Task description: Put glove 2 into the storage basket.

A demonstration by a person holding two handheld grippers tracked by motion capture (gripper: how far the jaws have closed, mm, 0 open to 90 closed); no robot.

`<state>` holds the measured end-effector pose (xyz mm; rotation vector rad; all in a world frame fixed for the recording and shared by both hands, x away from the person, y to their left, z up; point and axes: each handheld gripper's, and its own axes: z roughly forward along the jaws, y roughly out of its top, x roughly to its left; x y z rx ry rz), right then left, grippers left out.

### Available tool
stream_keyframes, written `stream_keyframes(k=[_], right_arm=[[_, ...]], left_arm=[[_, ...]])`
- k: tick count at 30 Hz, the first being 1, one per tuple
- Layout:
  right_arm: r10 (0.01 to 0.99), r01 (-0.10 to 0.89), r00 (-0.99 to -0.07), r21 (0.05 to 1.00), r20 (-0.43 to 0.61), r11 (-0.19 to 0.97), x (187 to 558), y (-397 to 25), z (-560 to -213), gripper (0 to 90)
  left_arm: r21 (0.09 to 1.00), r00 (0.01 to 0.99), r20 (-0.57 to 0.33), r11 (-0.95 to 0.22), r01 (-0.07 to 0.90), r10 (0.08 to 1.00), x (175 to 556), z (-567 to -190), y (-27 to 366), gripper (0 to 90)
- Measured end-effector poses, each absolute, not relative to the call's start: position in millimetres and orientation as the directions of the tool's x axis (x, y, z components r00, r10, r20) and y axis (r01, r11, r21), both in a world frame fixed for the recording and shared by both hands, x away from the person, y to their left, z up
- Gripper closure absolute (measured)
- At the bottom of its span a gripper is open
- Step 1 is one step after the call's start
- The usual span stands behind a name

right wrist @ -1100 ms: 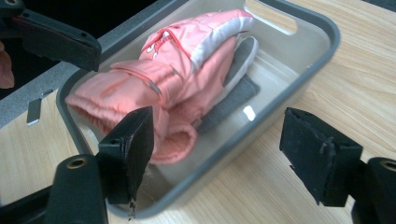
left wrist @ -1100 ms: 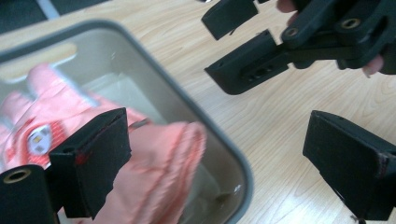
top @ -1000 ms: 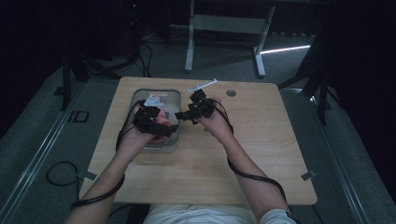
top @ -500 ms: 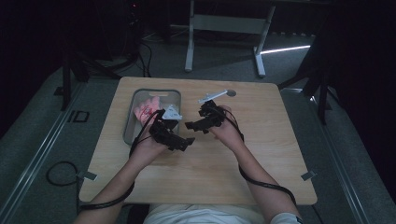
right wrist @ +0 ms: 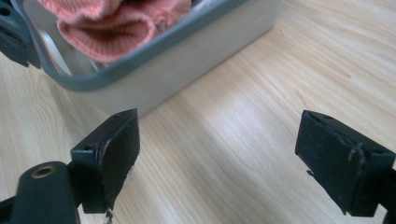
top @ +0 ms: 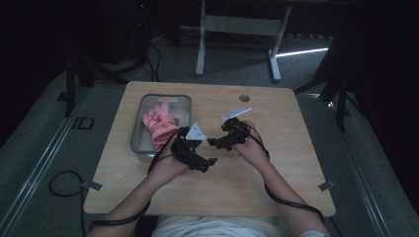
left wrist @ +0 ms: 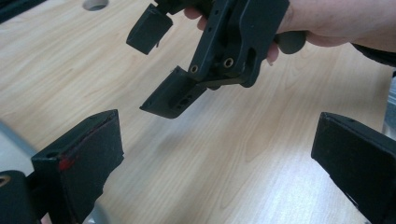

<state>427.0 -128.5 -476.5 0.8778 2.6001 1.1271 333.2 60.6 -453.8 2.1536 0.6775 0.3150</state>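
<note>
Both grippers, left (top: 210,162) and right (top: 213,143), have pulled back from the bin (top: 140,129), jaws apart and empty; pink cloth (top: 158,127) left inside, deposit looks complete.

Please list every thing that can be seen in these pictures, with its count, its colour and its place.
table: one, light wood, centre of the high view.
container: one, grey with a darker rim, far left part of the table.
cloth: one, pink, lying in the container.
hole: one, round, in the table near its far edge.
metal frame: one, pale grey, on the floor beyond the table.
left gripper: one, black, open, empty, above the table beside the container.
right gripper: one, black, open, empty, facing the container.
</note>
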Motion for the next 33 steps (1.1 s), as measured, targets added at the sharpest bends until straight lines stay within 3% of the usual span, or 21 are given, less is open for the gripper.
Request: stream_keyframes(k=[18,33], right_arm=[[0.608,0.447,-0.792,0.735,0.059,0.51,410,-164,-515,13.4],[0.65,0.425,-0.76,0.766,0.013,0.481,392,-201,-536,13.4]], left_arm=[[0.759,0.884,-0.016,-0.57,0.315,0.468,325,-495,28,1.8],[0.764,0.885,-0.032,-0.56,0.322,0.464,324,-521,25,1.8]])
